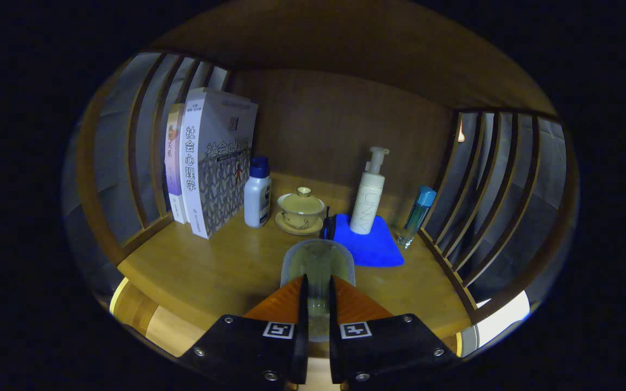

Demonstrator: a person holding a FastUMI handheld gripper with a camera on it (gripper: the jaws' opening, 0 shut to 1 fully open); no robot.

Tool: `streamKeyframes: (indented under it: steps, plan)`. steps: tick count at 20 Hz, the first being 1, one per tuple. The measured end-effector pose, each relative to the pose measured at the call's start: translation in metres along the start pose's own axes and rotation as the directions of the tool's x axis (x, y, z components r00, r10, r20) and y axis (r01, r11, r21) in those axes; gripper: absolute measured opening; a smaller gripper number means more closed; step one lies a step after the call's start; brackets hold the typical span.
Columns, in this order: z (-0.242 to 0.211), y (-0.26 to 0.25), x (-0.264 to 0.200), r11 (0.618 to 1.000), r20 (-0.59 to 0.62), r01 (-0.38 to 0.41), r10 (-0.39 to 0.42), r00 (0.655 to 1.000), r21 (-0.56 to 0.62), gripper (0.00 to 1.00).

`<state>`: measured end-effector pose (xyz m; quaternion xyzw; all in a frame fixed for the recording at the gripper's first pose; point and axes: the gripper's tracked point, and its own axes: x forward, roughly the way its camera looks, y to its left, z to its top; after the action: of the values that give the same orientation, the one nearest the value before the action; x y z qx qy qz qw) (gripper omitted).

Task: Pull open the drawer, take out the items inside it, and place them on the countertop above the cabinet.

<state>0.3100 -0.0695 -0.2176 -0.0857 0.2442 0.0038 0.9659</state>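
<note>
The gripper (318, 293) is up at countertop height, its two orange fingers (279, 304) pinched tight on a clear plastic cup (317, 266), one finger on each side of the wall. The cup sits low over the front part of the wooden countertop (204, 271); whether its base is touching the wood, I cannot tell.

Look at what crowds the shelf beyond it. Just ahead of the cup, a blue cloth (370, 244) lies flat, and a white pump bottle (368, 198) stands upright on its far corner. A small dark object (328, 227) sits tucked against the cloth's left edge, too dim to name. Left of that, a lidded tea bowl on its saucer (300, 210), lid on, so its contents are hidden. Next to it stands a white bottle with a blue cap (257, 193), cap closed. Further left, two books (212, 160) stand upright against the slatted side wall (144, 141).

Over on the right, a slim bottle with a teal cap (416, 216) stands upright close to the other slatted wall, just off the cloth's corner.

The cup looks see-through with a yellowish cast; what is inside, I cannot make out. The wood right in front of the fingers is bare.
</note>
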Motion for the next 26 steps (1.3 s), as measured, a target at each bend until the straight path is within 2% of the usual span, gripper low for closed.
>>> streamKeyframes:
  steps: [5,7,11,14,18,22,26]
  plan:
    - [-0.006,-0.001,0.010,0.998,0.007,-0.041,0.041,0.999,0.057,0.24]
    - [-0.002,-0.005,0.001,0.994,0.032,-0.044,0.041,0.999,0.097,0.34]
    - [0.022,-0.006,-0.048,0.968,0.176,-0.088,0.047,0.983,0.235,0.93]
    - [0.031,-0.008,-0.098,0.965,0.275,-0.114,0.046,0.960,0.237,0.95]
    - [0.020,-0.004,-0.169,0.987,0.354,-0.078,0.023,0.935,0.142,0.95]
    - [-0.008,0.025,-0.226,0.989,0.408,-0.075,0.018,0.913,0.124,0.95]
    - [-0.057,0.040,-0.262,0.997,0.405,-0.015,-0.018,0.914,0.078,0.94]
